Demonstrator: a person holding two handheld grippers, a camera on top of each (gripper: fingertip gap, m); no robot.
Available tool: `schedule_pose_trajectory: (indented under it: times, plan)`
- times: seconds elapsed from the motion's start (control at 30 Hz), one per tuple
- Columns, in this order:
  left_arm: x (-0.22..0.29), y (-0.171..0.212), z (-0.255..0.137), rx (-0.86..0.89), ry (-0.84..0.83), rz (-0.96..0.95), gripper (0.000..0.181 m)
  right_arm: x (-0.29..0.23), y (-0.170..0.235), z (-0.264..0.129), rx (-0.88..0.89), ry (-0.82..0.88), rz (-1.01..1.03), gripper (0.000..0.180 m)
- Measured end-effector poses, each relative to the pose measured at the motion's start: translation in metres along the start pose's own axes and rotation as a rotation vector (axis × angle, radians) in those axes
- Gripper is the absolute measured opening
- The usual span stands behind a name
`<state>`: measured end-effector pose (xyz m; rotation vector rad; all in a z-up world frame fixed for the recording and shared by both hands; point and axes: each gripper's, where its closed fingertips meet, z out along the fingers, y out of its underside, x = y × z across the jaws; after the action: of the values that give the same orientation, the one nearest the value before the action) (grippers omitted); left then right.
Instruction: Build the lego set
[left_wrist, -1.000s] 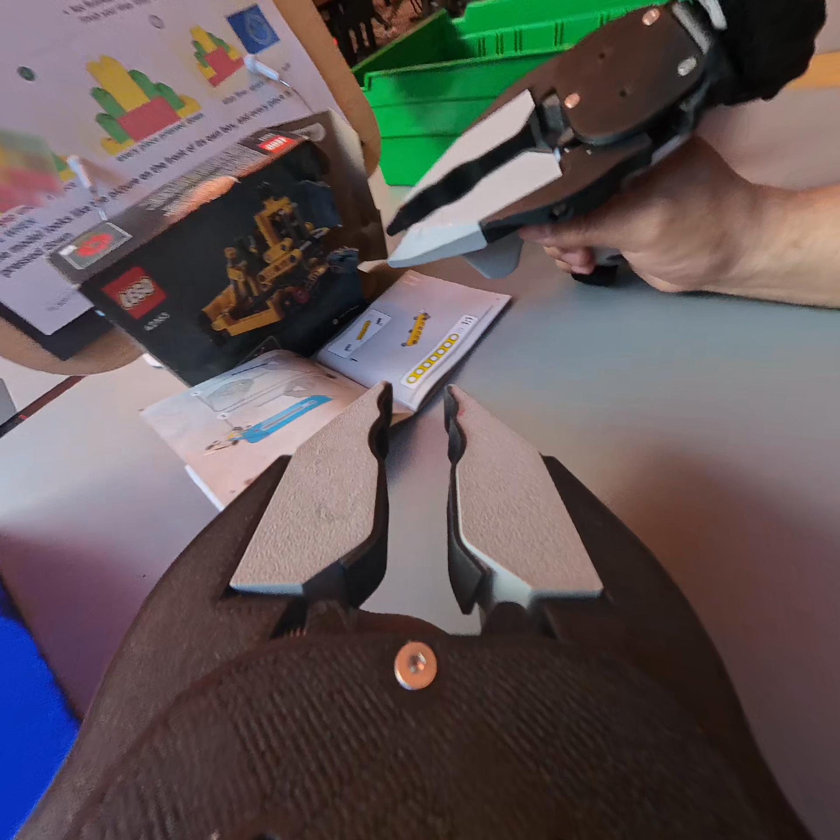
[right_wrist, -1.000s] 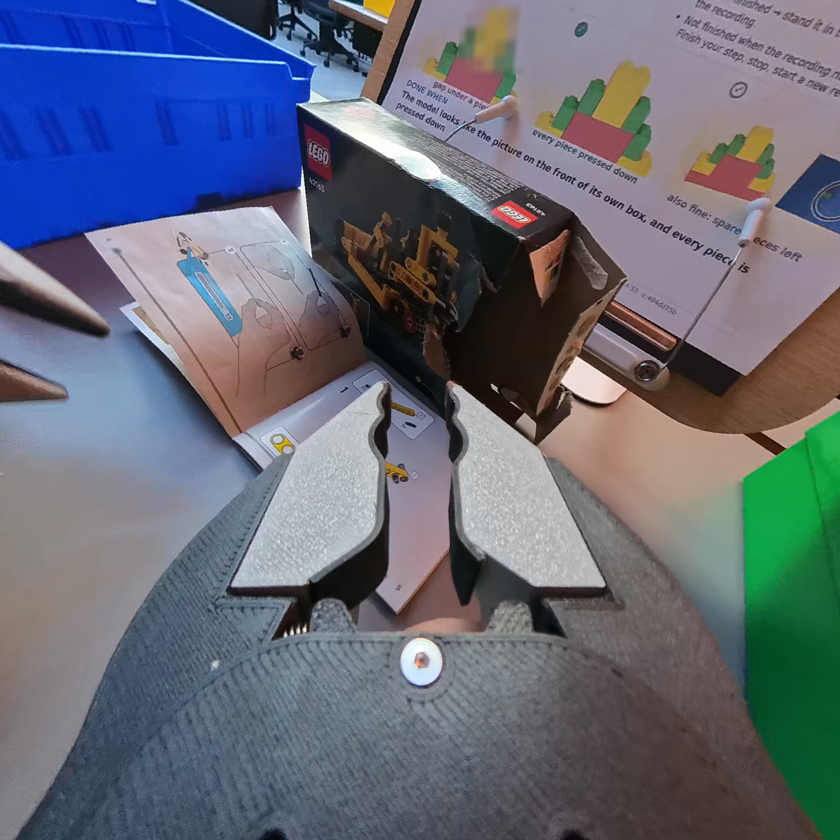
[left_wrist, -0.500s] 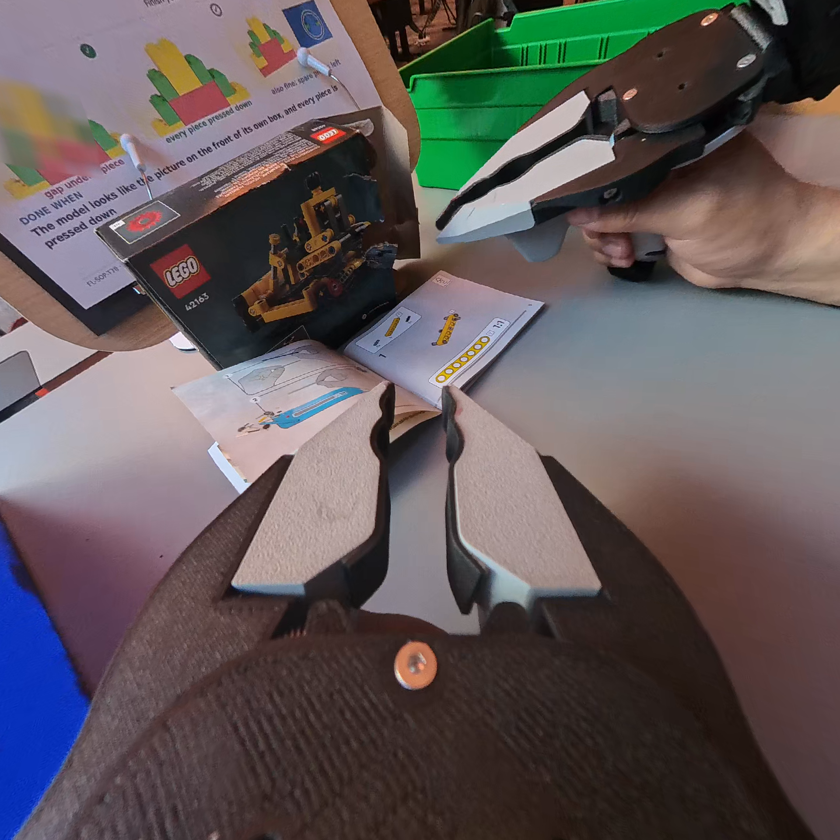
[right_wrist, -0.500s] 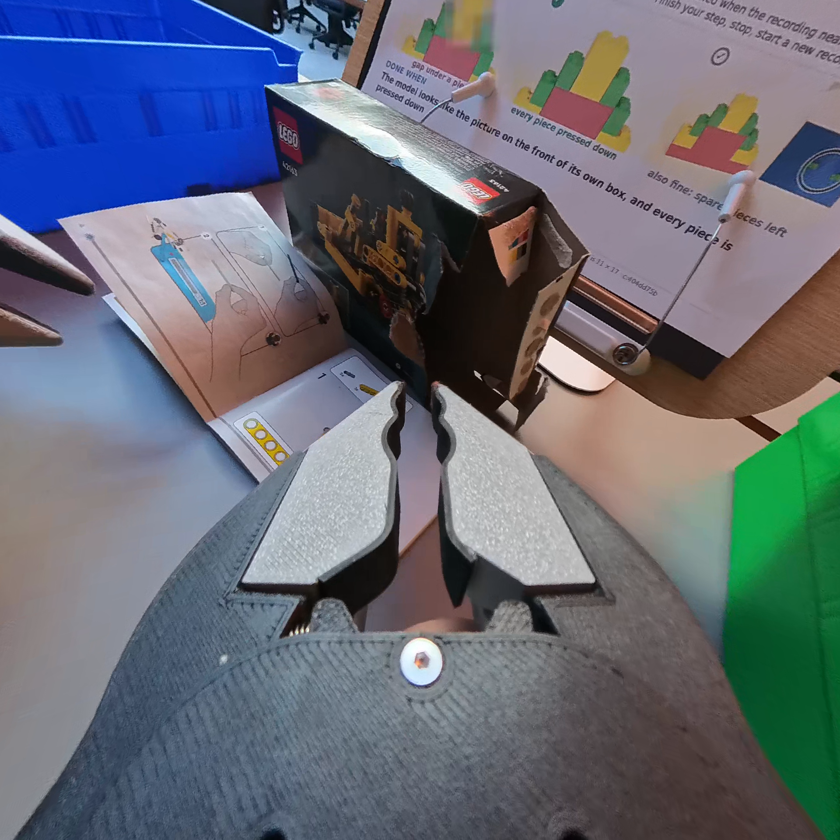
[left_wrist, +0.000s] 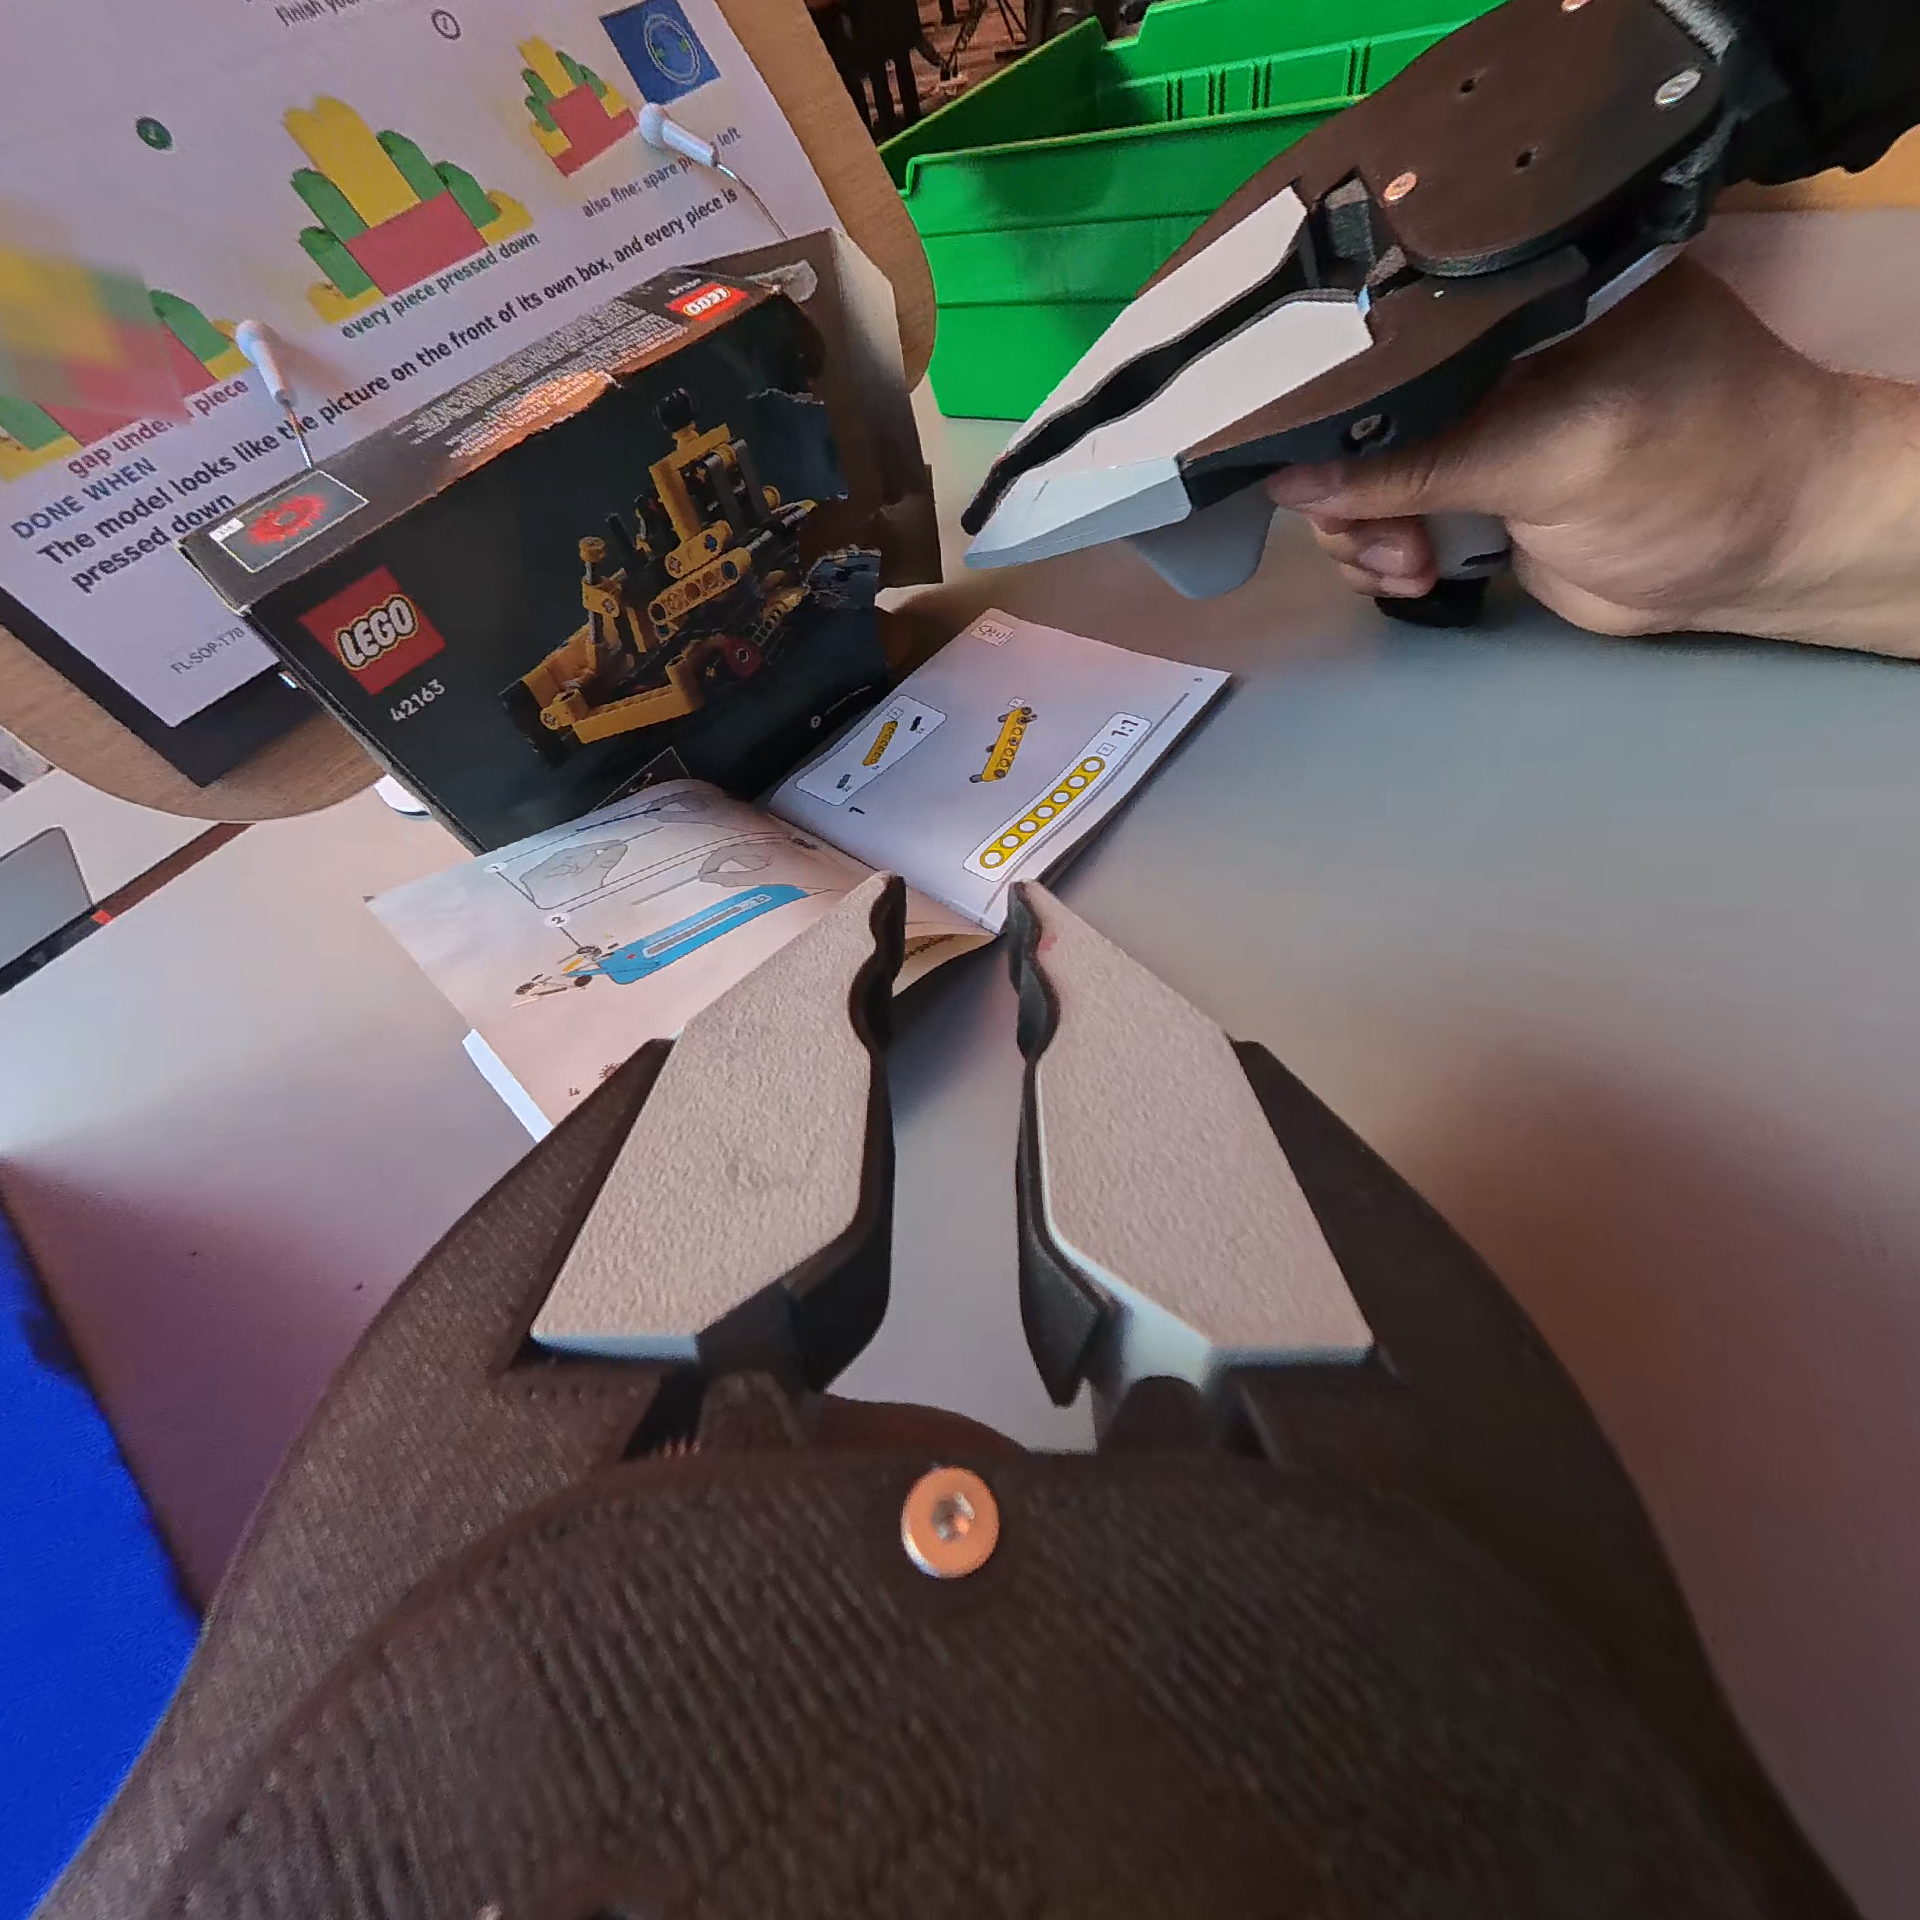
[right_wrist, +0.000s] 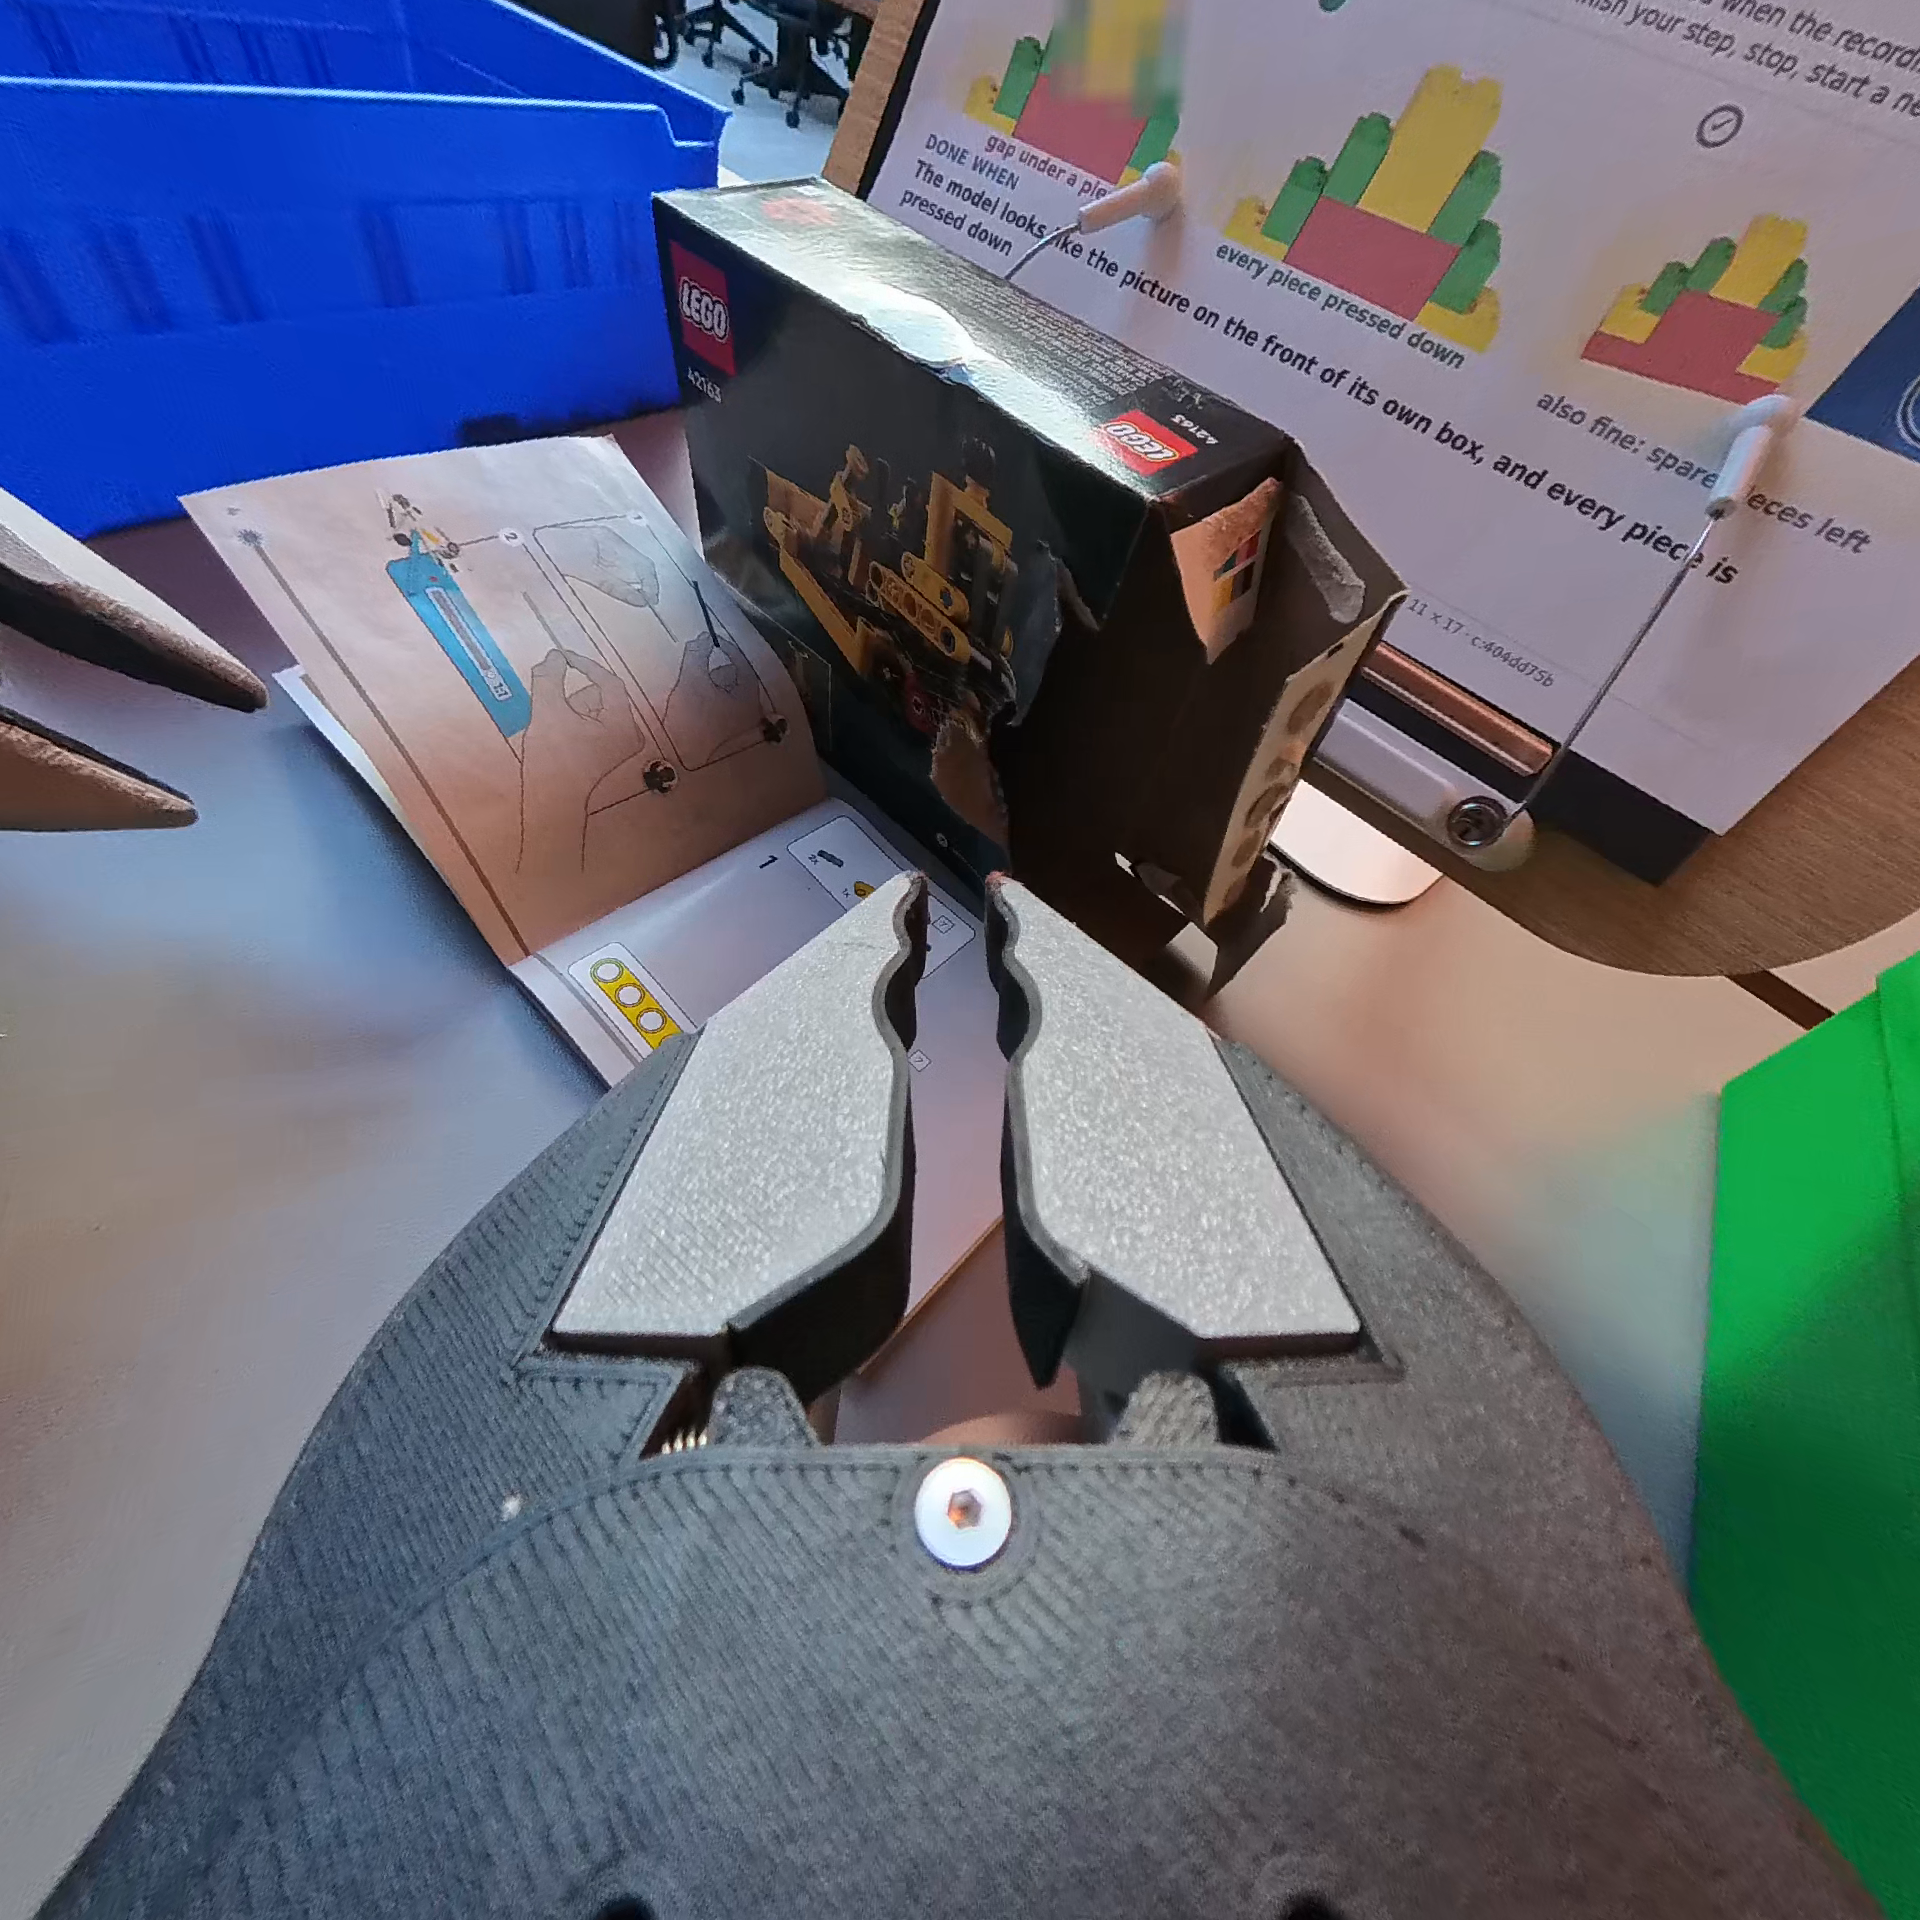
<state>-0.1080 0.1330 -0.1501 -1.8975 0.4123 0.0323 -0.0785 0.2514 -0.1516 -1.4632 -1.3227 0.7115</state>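
A black Lego box with a yellow vehicle pictured on it stands upright on the grey table. Its right end flap is torn open. An open instruction booklet lies flat in front of the box. My left gripper is open and empty, low over the booklet's near edge. My right gripper is empty with only a narrow gap between its jaws. It hovers over the booklet's right page, just short of the box. In the left wrist view the right gripper sits right of the box, held by a hand.
A printed instruction board stands behind the box. A green bin is at the back right, and also at the right edge of the right wrist view. A blue bin is at the back left. The left gripper's tips show at the left edge. About 12 cm separates my left fingertips from my right.
My right gripper's jaws have narrowed to a small gap and it has moved closer to the box. My left gripper has turned a little toward the box, its gap unchanged.
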Motion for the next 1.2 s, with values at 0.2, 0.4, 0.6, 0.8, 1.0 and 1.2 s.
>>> schedule_pose_trajectory:
  times: [0.2,0.4,0.6,0.8,1.0,1.2]
  plan:
    - [0.0009,-0.0006,-0.0003,0.002,0.003,0.001,0.017,0.0,0.0001,0.0001,0.0,-0.002,0.001,0.008]
    - [0.0025,0.0014,0.0011,-0.005,0.01,-0.003,0.017,-0.0004,0.0001,0.0002,-0.001,-0.003,-0.001,0.007]
    - [0.003,0.0008,0.001,-0.003,0.012,-0.005,0.017,-0.0011,0.0004,0.0005,-0.004,-0.005,-0.003,0.007]
    - [0.0037,0.0002,0.001,0.001,0.016,-0.013,0.017,-0.0009,0.0005,0.0005,-0.004,-0.007,0.0,0.007]
    - [0.0035,-0.0001,0.0008,0.002,0.013,-0.008,0.016,-0.0013,0.0007,0.0006,-0.005,-0.007,-0.003,0.007]
    - [0.0042,-0.0002,0.0007,0.002,0.013,-0.001,0.016,-0.0015,0.0007,0.0006,-0.005,-0.007,-0.004,0.007]
